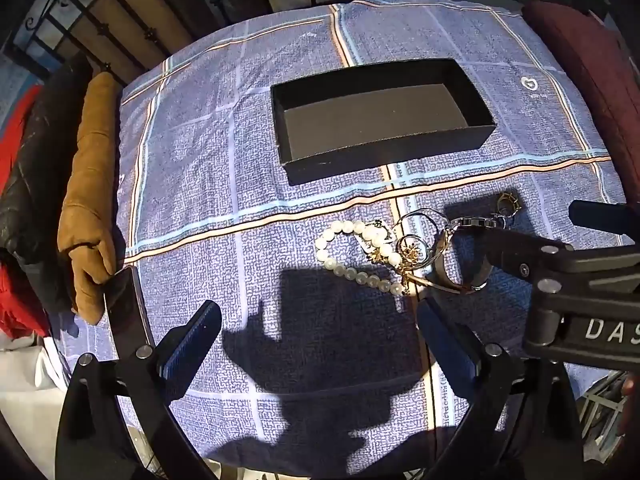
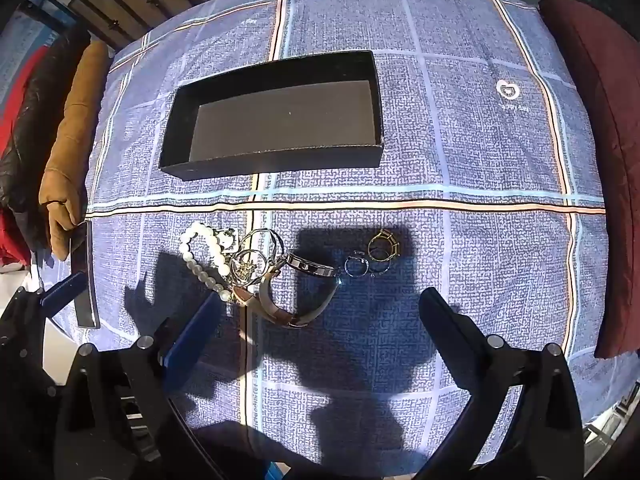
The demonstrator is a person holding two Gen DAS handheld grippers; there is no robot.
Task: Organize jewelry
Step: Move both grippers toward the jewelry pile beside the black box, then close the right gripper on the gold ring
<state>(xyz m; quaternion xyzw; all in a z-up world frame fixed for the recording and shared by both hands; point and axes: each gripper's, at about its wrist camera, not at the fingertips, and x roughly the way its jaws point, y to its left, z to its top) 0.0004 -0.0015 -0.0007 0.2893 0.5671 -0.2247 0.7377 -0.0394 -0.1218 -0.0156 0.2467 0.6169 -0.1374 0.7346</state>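
Note:
An open, empty black box [image 1: 380, 120] [image 2: 276, 116] lies on the blue checked cloth. In front of it is a heap of jewelry: a pearl bracelet [image 1: 352, 256] [image 2: 200, 258], silver hoops with a gold charm [image 2: 250, 260], a wristwatch [image 2: 296, 292] [image 1: 460, 264], a silver ring [image 2: 355, 266] and a gold ring [image 2: 384, 244]. My left gripper [image 1: 320, 320] is open and empty, just short of the pearls. My right gripper [image 2: 322, 308] is open and empty, its fingers either side of the watch. It shows in the left wrist view [image 1: 560, 256] over the watch.
A black lid or flat case [image 1: 124, 308] [image 2: 86, 276] lies at the table's left edge beside a tan glove [image 1: 88, 200]. A maroon cushion [image 2: 592, 160] lies along the right edge. Iron railing stands behind the table.

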